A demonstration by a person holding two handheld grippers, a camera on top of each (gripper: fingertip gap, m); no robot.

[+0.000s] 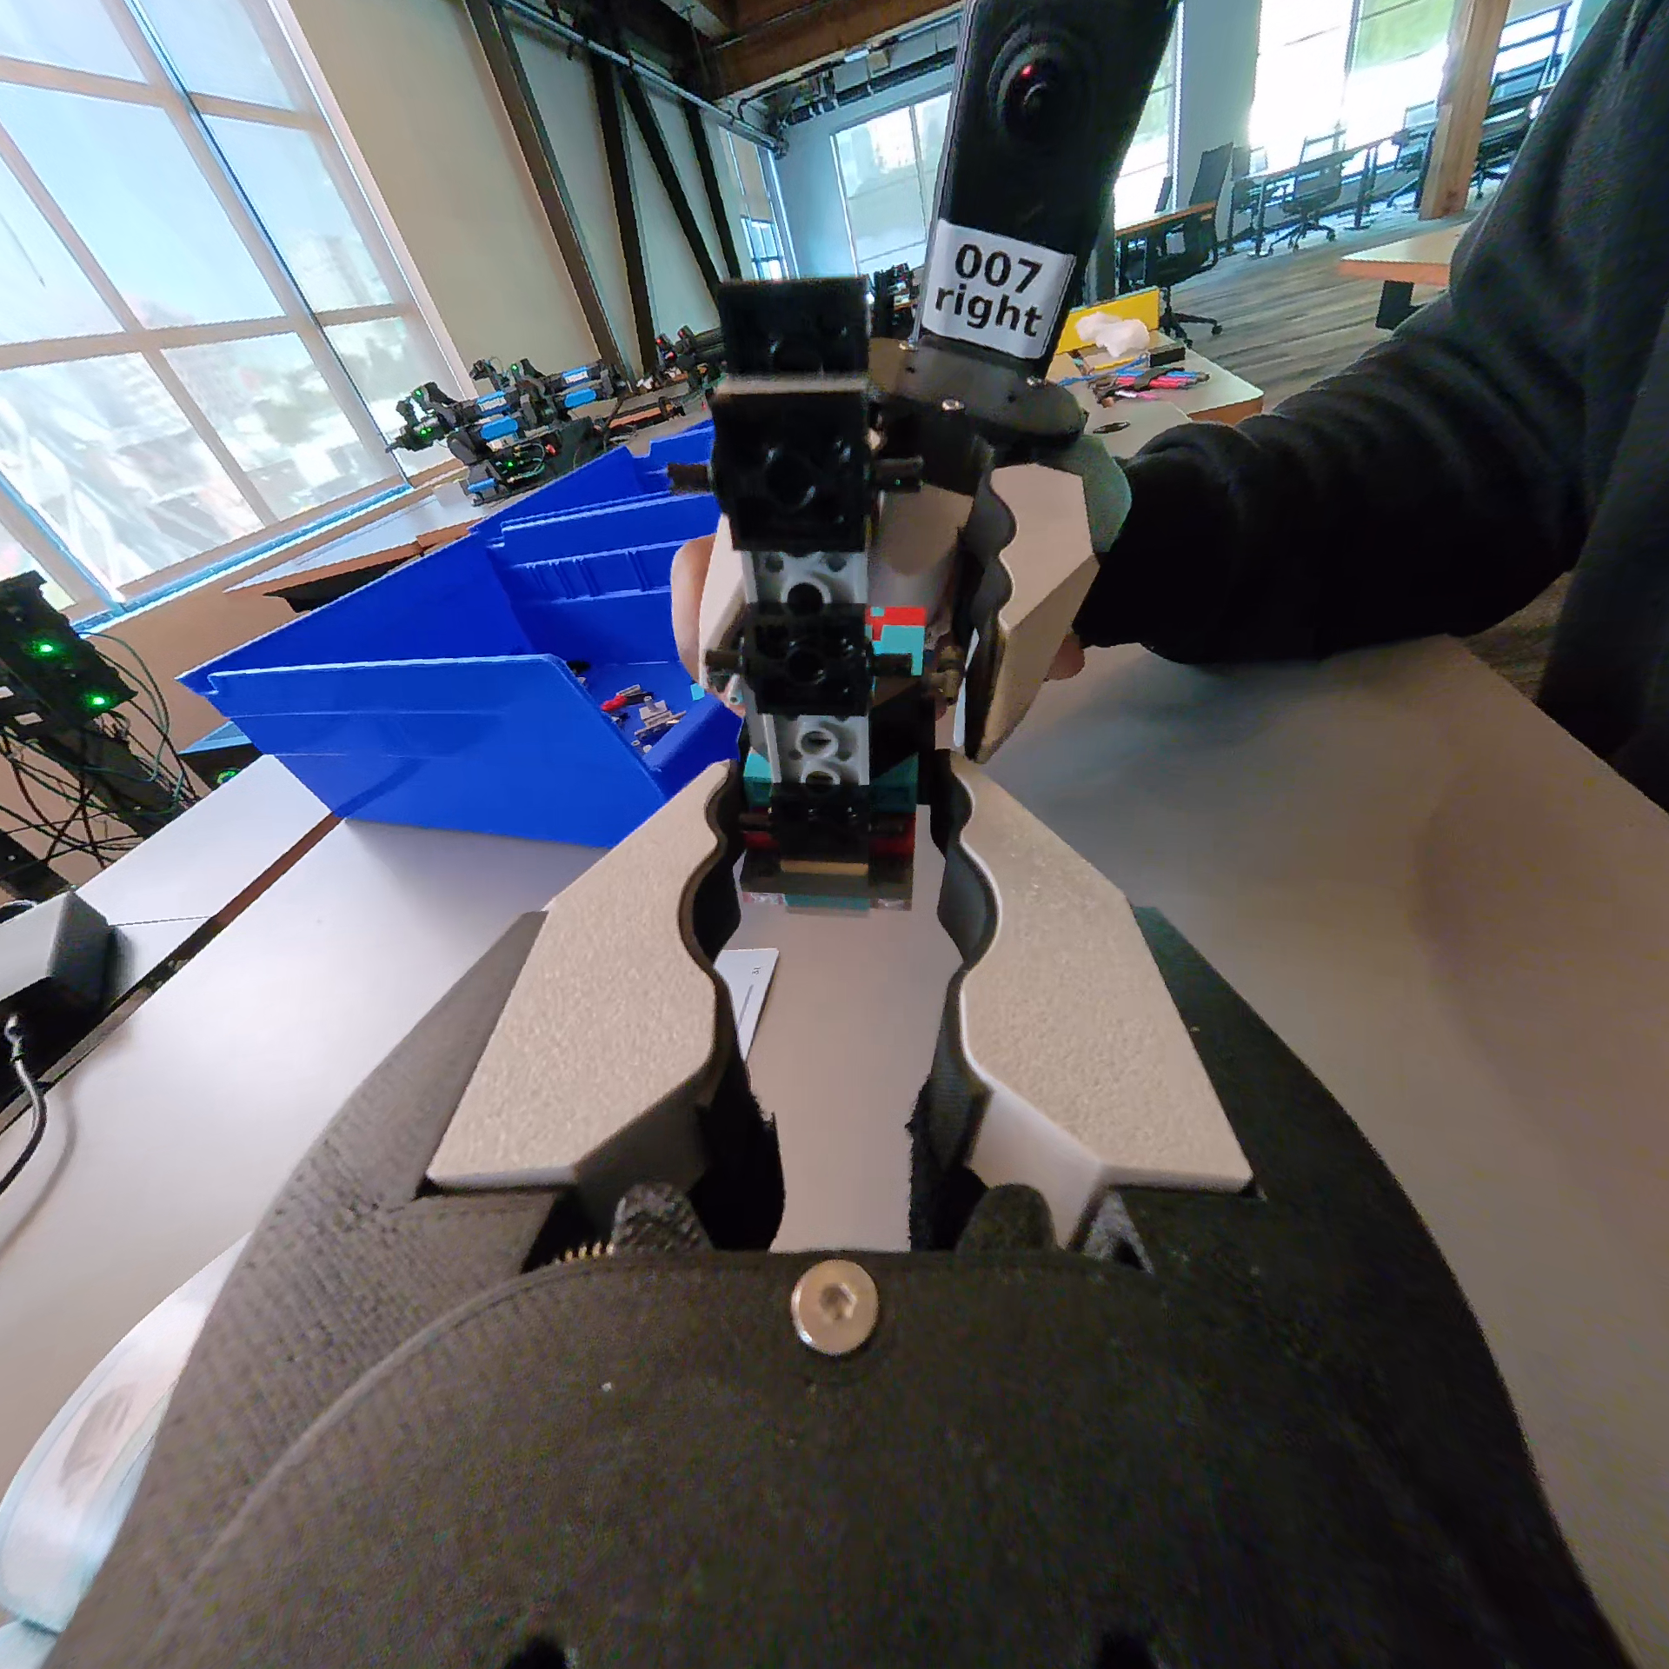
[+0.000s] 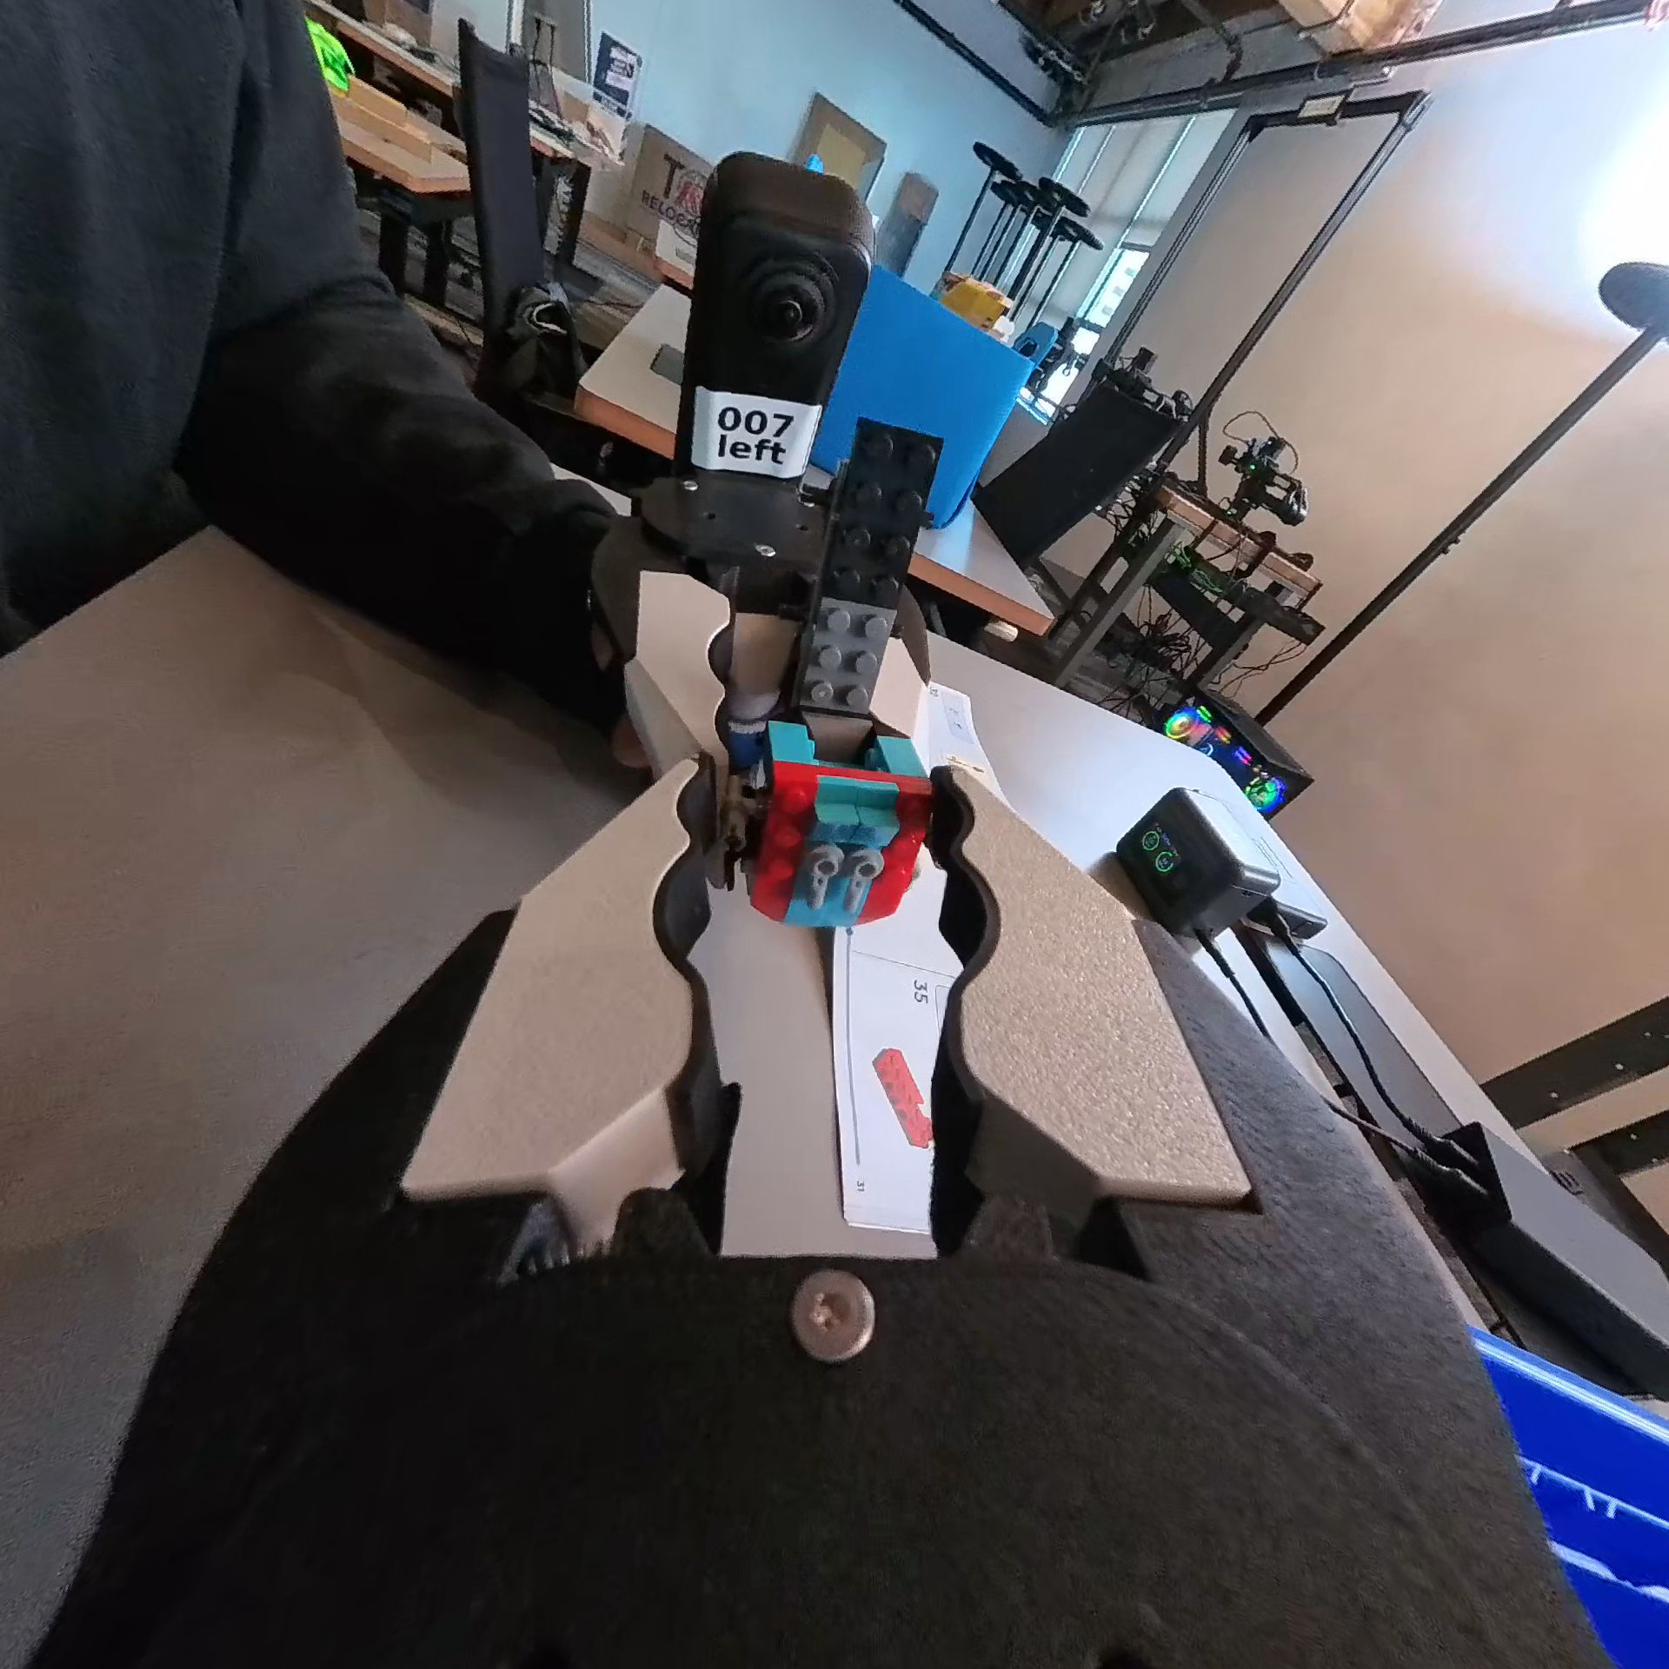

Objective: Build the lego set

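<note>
The lego model [image 1: 799, 668] is a long vehicle chassis held upright above the grey table [image 1: 1264, 903]. The left wrist view shows its black and white underside with axle pins. The right wrist view shows its red and teal end [image 2: 835, 840] and a black and grey studded plate [image 2: 881, 515] rising from it. My left gripper [image 1: 835, 786] is shut on the model's lower end. My right gripper [image 2: 817, 786] is shut on the red and teal end, facing the left gripper. It also shows in the left wrist view [image 1: 849, 632], just beyond my left fingertips.
A blue bin [image 1: 452, 722] with loose parts stands on the table to the left; its corner shows in the right wrist view [image 2: 1580, 1490]. An instruction booklet [image 2: 890, 1084] lies under the grippers. A black power unit [image 2: 1192, 858] with cables sits at the table edge. Left and right tips are no more than a few centimetres apart.
</note>
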